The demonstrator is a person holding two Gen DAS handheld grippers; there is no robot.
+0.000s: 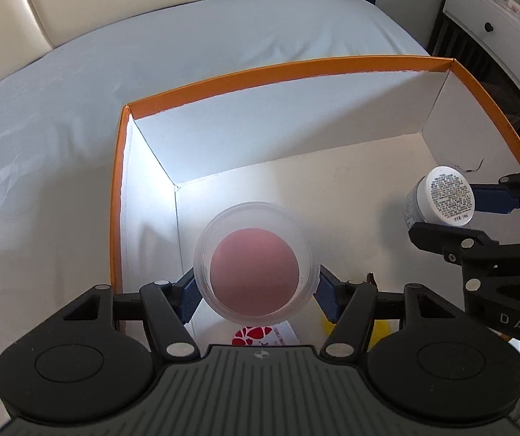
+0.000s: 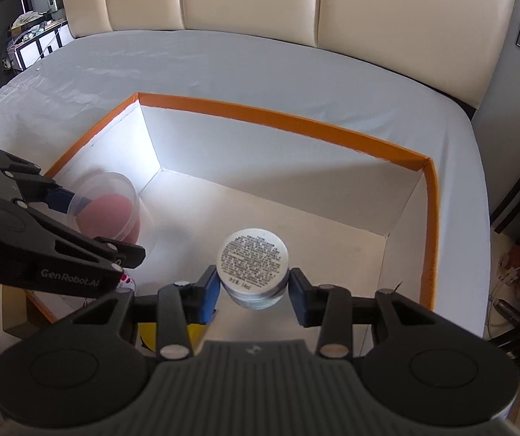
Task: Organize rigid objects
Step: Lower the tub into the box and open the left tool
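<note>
Over an orange-rimmed box on the bed, our left gripper jaws clasp a clear pink-filled tub and our right gripper jaws pinch a small labelled jar, likely to be set inside.

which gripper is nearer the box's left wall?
Left. The left gripper, holding the clear cup, is close beside the box's left wall; the right gripper, holding the small jar, is nearer the middle.
</note>
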